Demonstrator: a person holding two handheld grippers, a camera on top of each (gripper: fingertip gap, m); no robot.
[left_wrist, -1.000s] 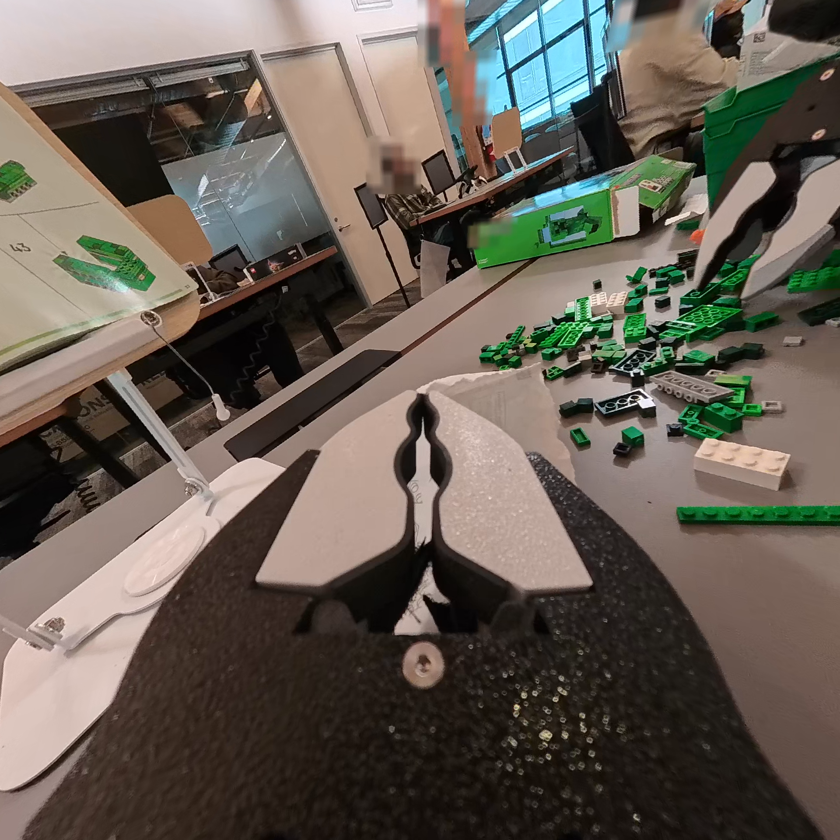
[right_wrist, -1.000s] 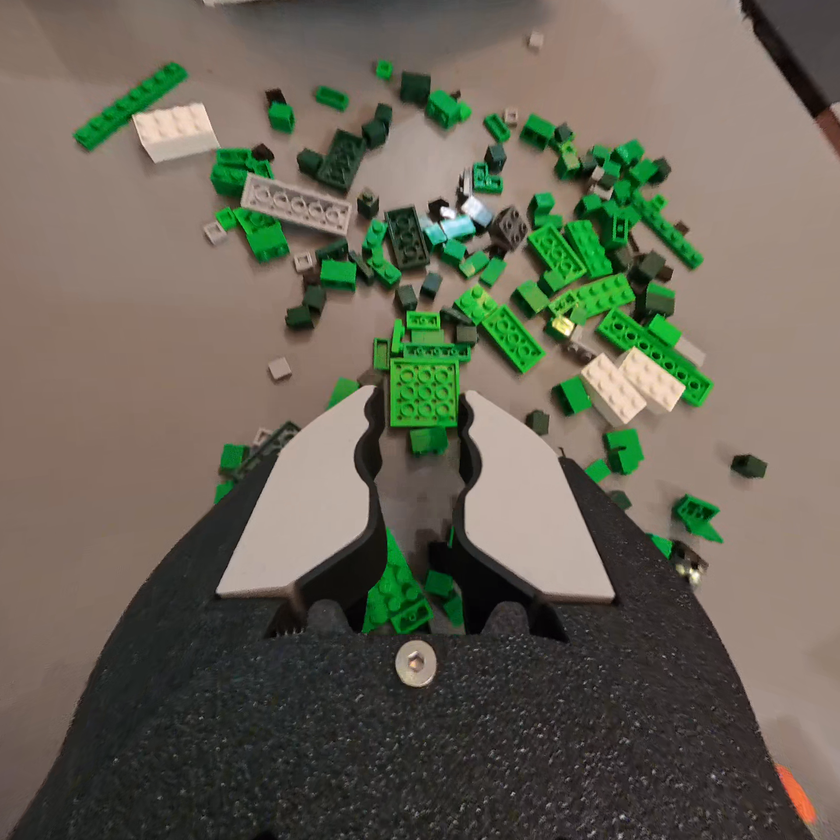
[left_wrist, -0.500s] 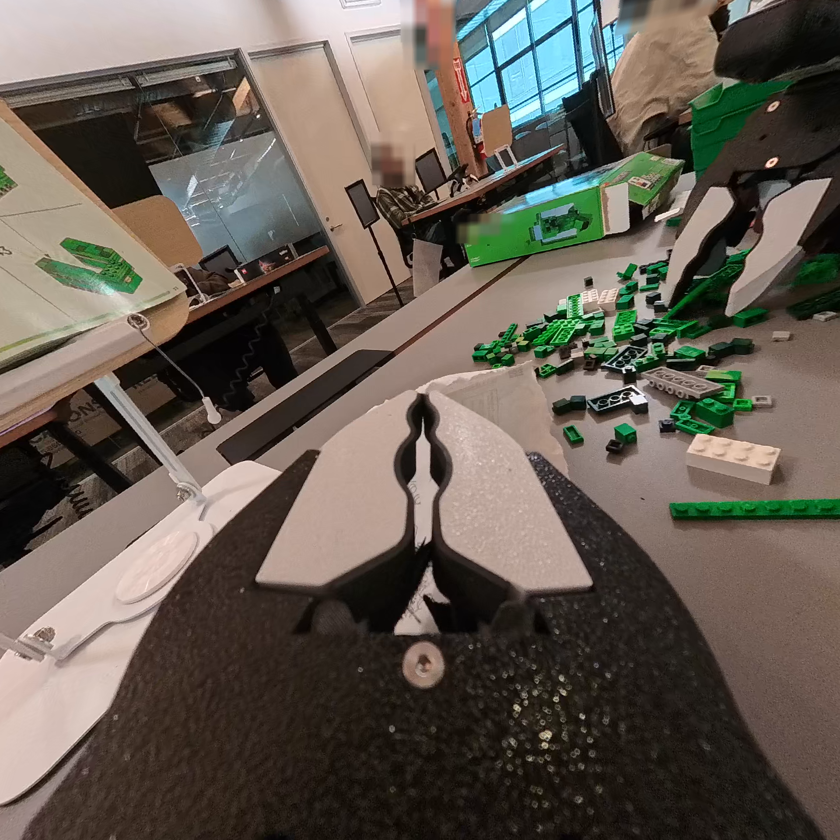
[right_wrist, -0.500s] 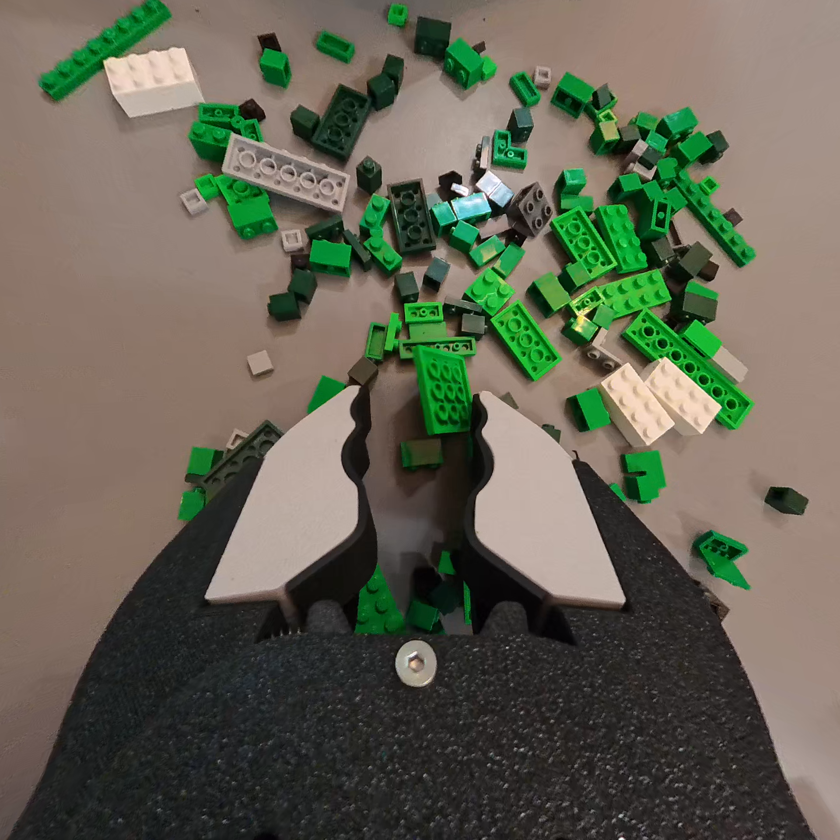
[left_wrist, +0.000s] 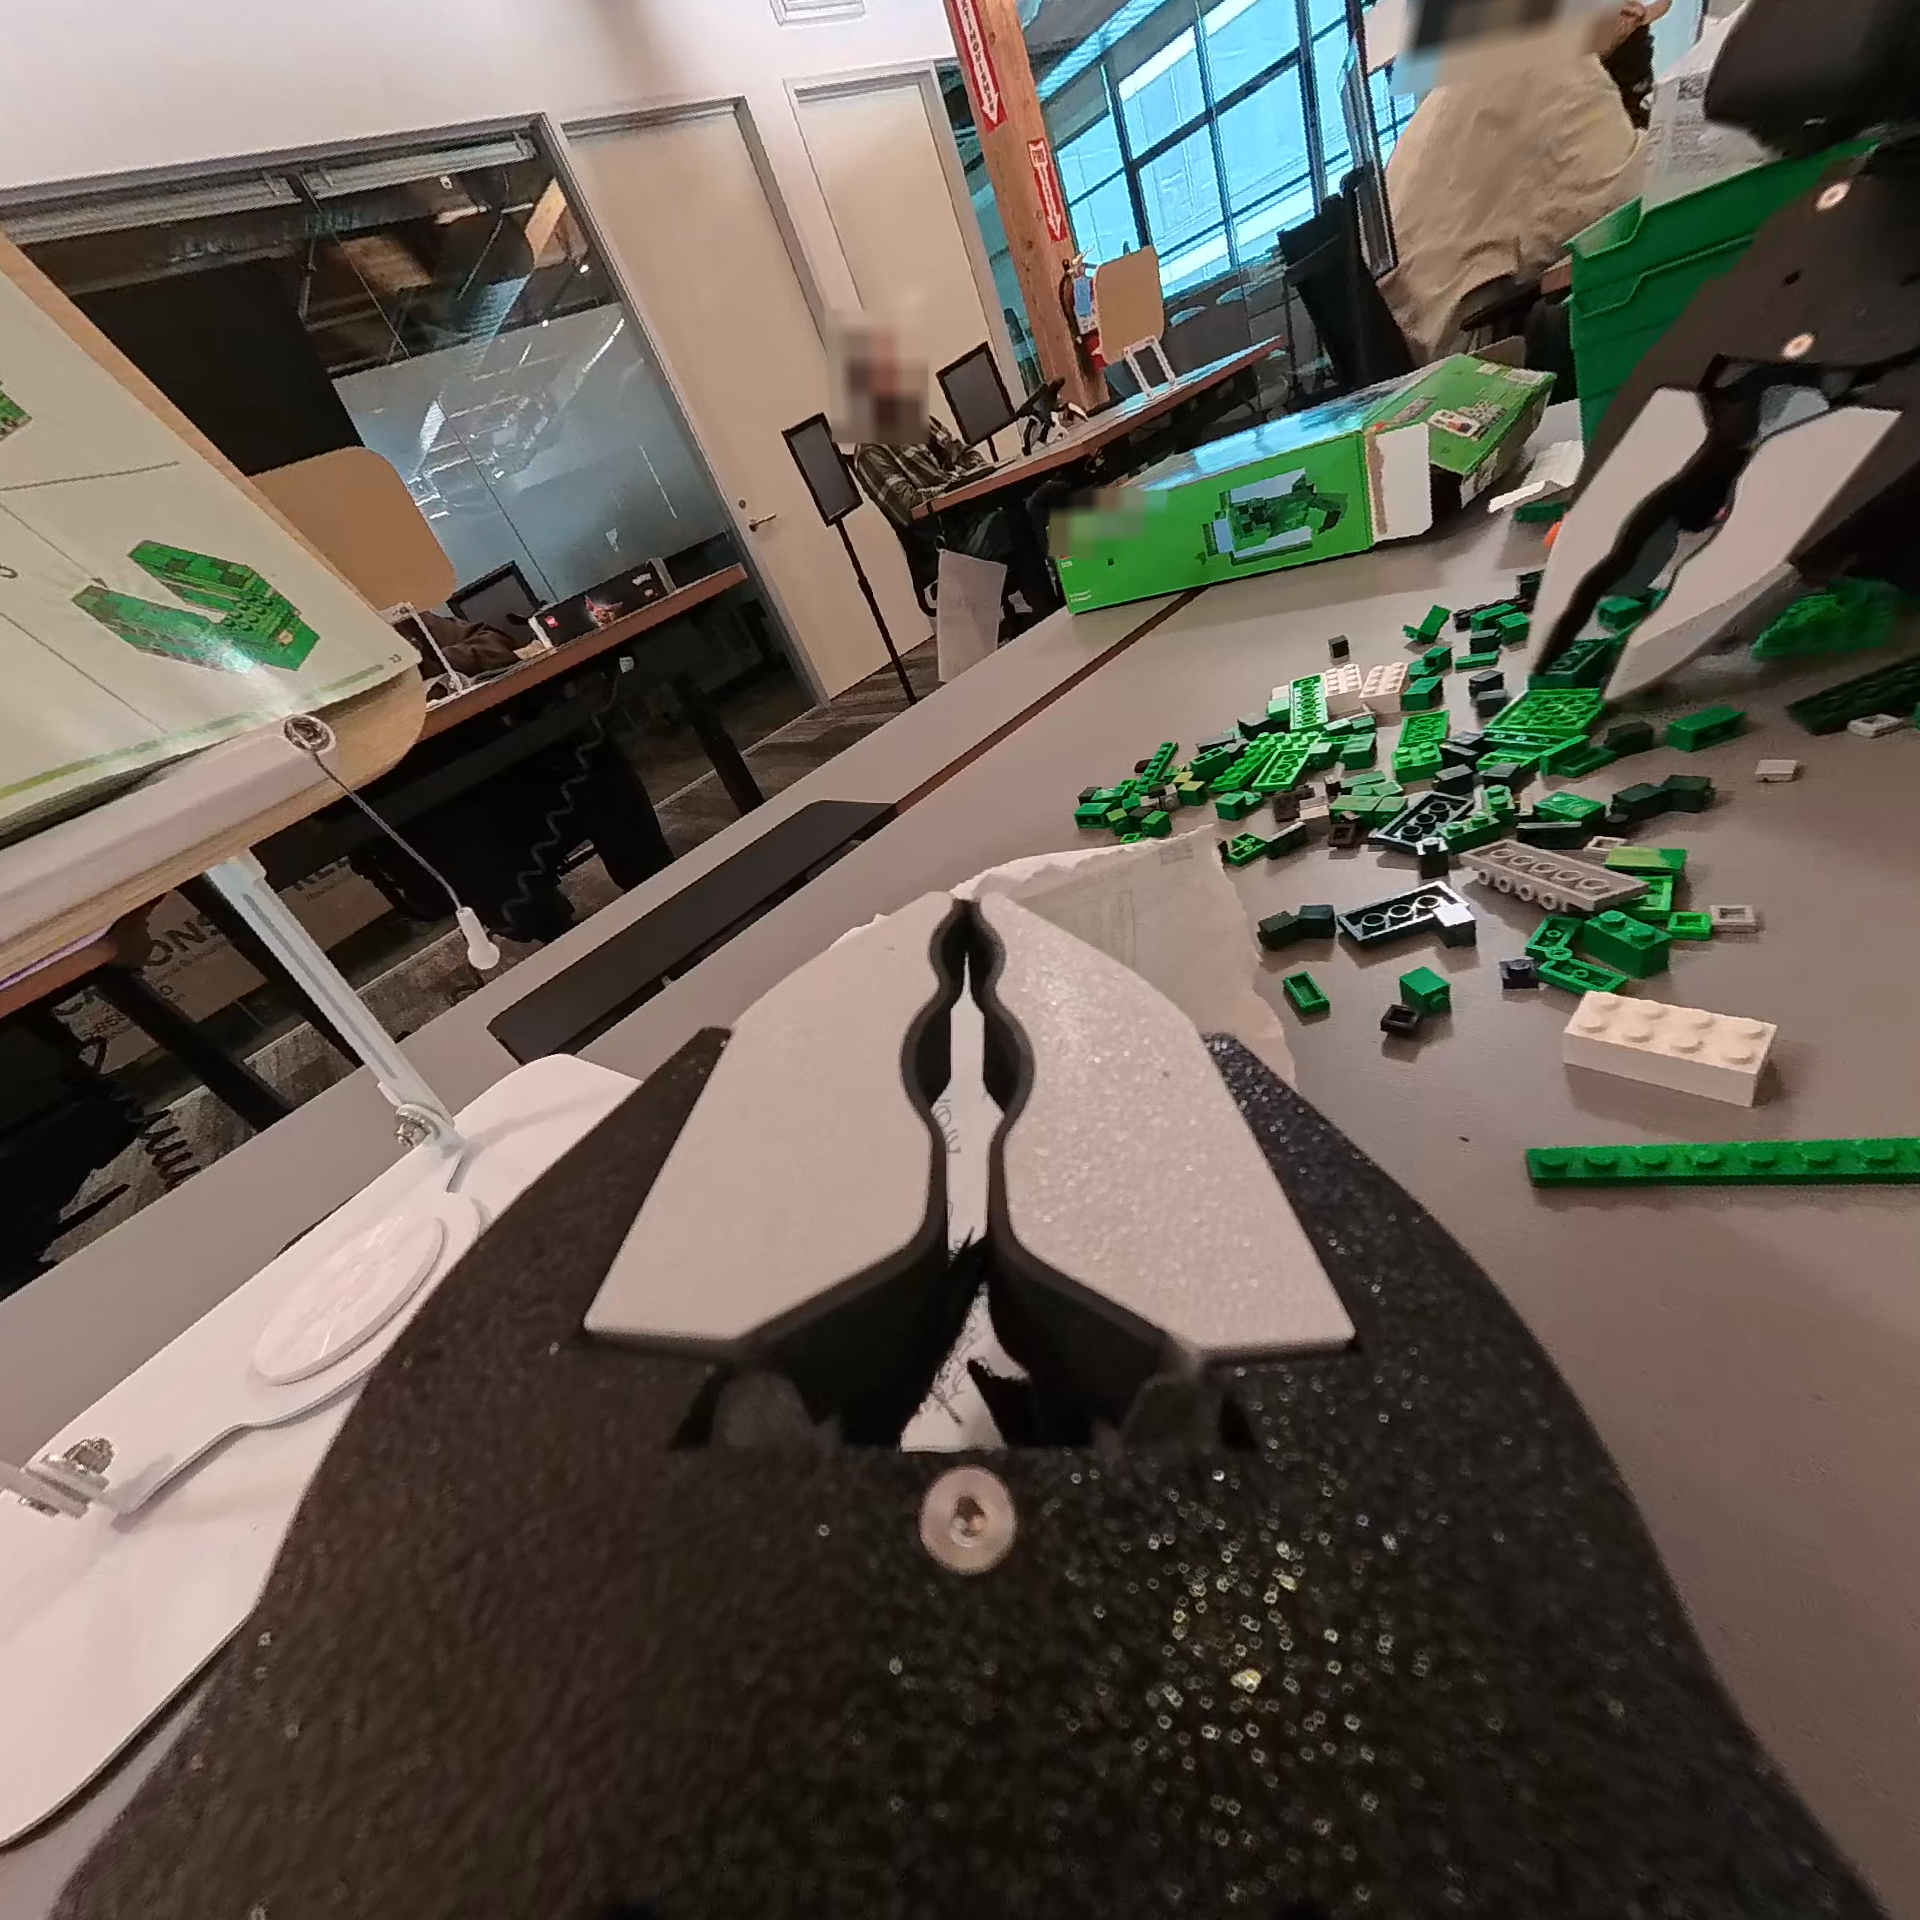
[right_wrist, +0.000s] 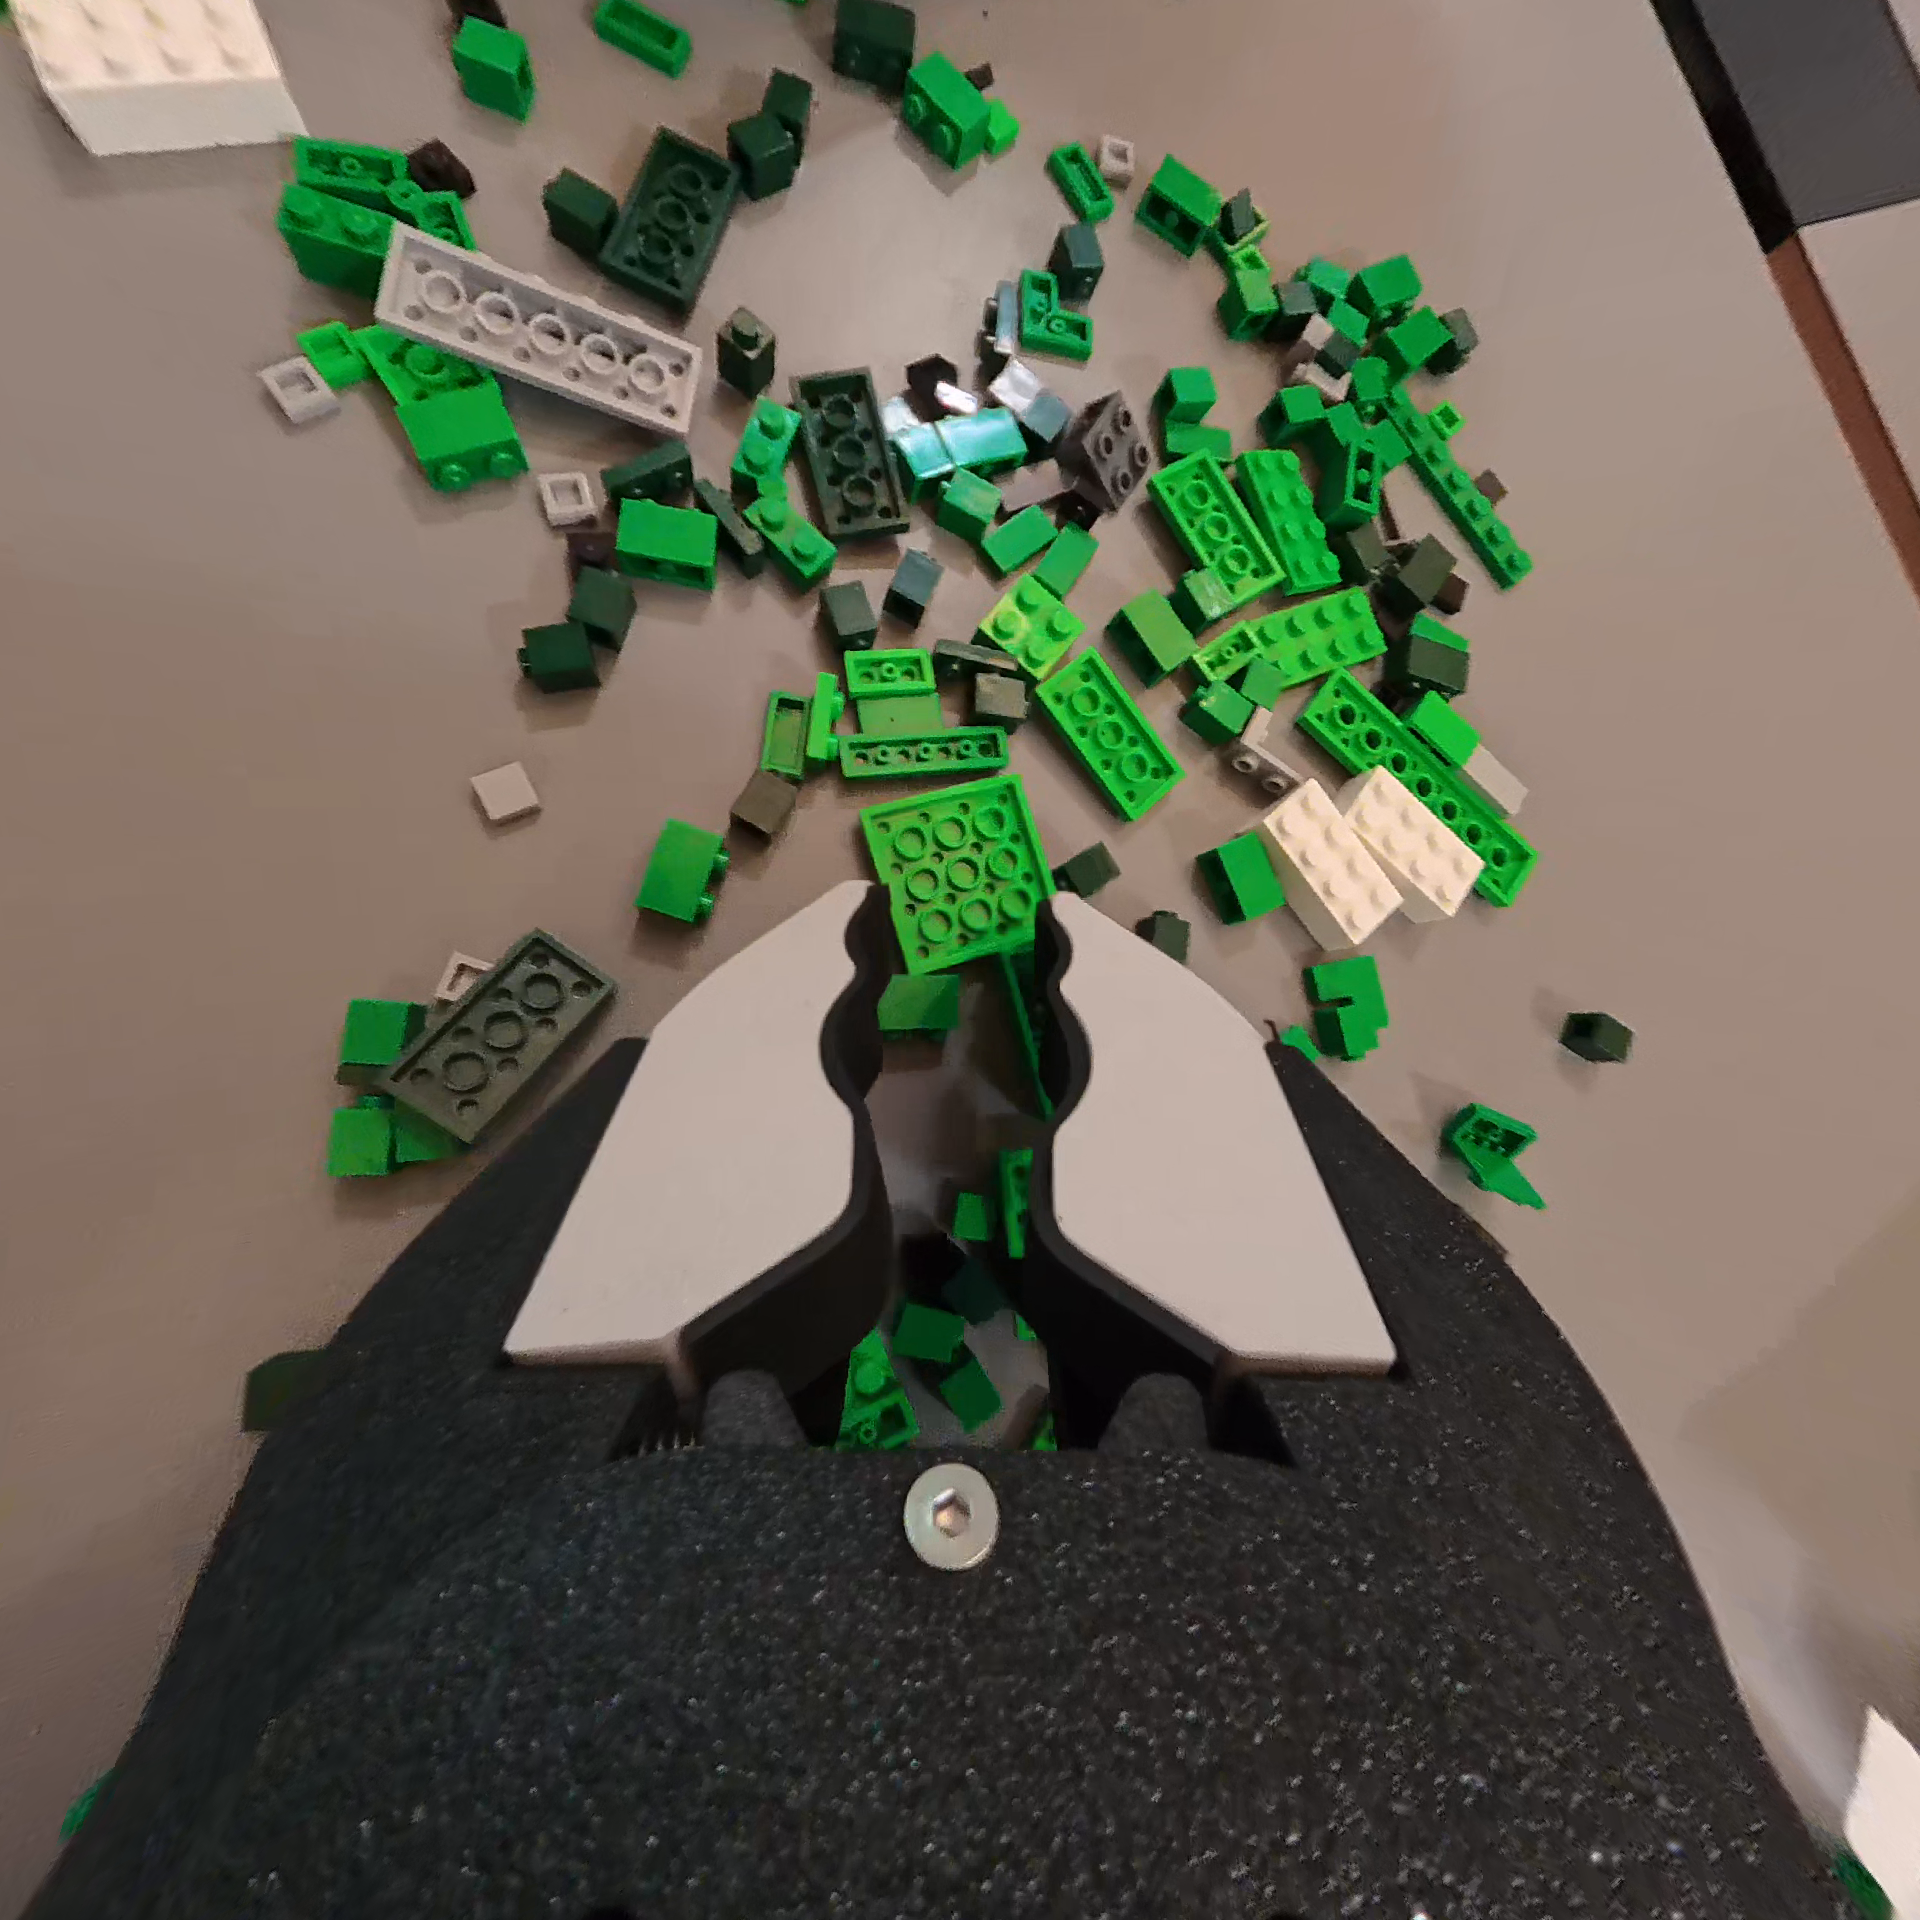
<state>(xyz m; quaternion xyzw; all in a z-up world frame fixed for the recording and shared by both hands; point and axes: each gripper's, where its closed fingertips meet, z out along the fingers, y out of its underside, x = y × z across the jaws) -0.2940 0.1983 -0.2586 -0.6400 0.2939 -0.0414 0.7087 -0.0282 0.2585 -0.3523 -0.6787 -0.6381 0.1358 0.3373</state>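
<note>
My right gripper (right_wrist: 961, 914) points down at a scatter of green, white and grey bricks (right_wrist: 1091, 540) on the grey table (right_wrist: 208, 727). Its fingertips are closed on the near edge of a bright green square plate (right_wrist: 951, 868), which lies studs down and tilted. In the left wrist view this gripper (left_wrist: 1590, 675) stands at the far right over the same plate (left_wrist: 1548, 717). My left gripper (left_wrist: 971, 914) is shut with nothing visible between its fingers, low over a torn white paper (left_wrist: 1132, 904).
A white brick (left_wrist: 1668, 1044) and a long green strip (left_wrist: 1725, 1164) lie to the right of my left gripper. A green box (left_wrist: 1278, 509) lies at the table's far end. A white stand (left_wrist: 312, 1320) holds an instruction booklet (left_wrist: 156, 613) at the left. People sit at desks behind. Left tips to right tips: about 30 centimetres. From the left gripper's tips to the white brick (left_wrist: 1668, 1044) is close to 15 centimetres.
My right gripper has come lower and its fingers have closed in on the green square plate, which tipped up on edge and now sits tilted between the tips. The left gripper has barely moved.
</note>
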